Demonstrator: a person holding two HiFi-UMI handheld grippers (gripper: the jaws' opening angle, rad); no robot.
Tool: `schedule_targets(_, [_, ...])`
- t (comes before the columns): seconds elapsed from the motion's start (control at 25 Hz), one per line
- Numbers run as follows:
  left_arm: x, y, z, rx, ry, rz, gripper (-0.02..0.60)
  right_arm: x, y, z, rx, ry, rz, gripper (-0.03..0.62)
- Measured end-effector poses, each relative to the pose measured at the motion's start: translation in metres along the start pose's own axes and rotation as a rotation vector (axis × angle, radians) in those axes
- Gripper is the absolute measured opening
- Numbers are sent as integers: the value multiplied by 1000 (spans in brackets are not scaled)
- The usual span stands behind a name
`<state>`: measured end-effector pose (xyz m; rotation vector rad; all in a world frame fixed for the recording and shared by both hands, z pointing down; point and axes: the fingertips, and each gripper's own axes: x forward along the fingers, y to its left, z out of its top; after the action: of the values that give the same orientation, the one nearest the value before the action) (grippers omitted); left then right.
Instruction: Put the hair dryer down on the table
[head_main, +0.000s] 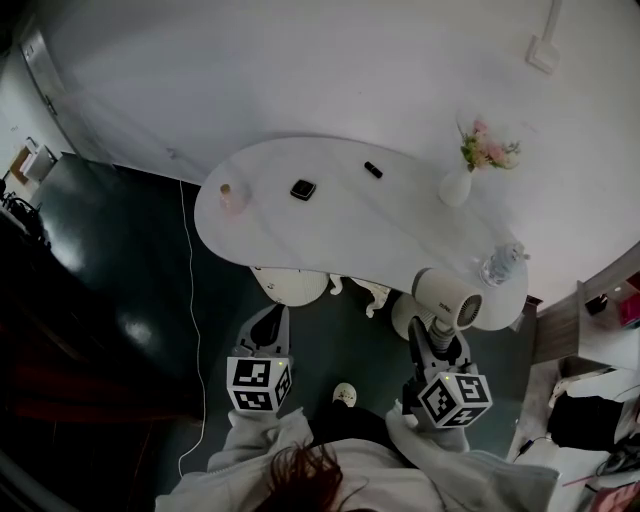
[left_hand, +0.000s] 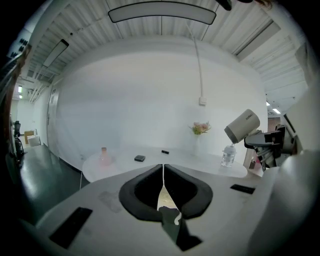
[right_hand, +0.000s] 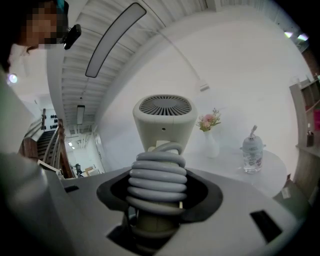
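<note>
The dryer (head_main: 447, 297), cord coiled round its handle, stands upright in the right gripper (head_main: 437, 338), whose fingers clamp that handle. It is in the air at the worktop's (head_main: 330, 232) near edge, close to a bottle (head_main: 498, 266). The left gripper (left_hand: 162, 172) has its fingers closed on nothing.

There is one worktop (head_main: 330, 230), one hair dryer (head_main: 447, 297), one flower vase (head_main: 455, 187), one clear bottle (head_main: 497, 267), one pink bottle (head_main: 227, 195) and two small dark objects (head_main: 303, 189) (head_main: 373, 170).

Cream hair dryer (right_hand: 164, 125), cord (right_hand: 157, 181) coiled rnd it, upright, nr table (head_main: 300, 230) edge.
</note>
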<state>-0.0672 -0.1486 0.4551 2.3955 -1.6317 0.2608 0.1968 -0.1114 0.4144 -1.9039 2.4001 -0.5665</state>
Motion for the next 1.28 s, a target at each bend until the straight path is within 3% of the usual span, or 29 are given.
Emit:
schedule_targets(0.76, [12,6,-22,-24,50,57,20,35,-12,-20,50,59,45,284])
schedule_targets(1.28, [85,37,-1,-19,58,56,20,105,-30,-12,83,88,30,284])
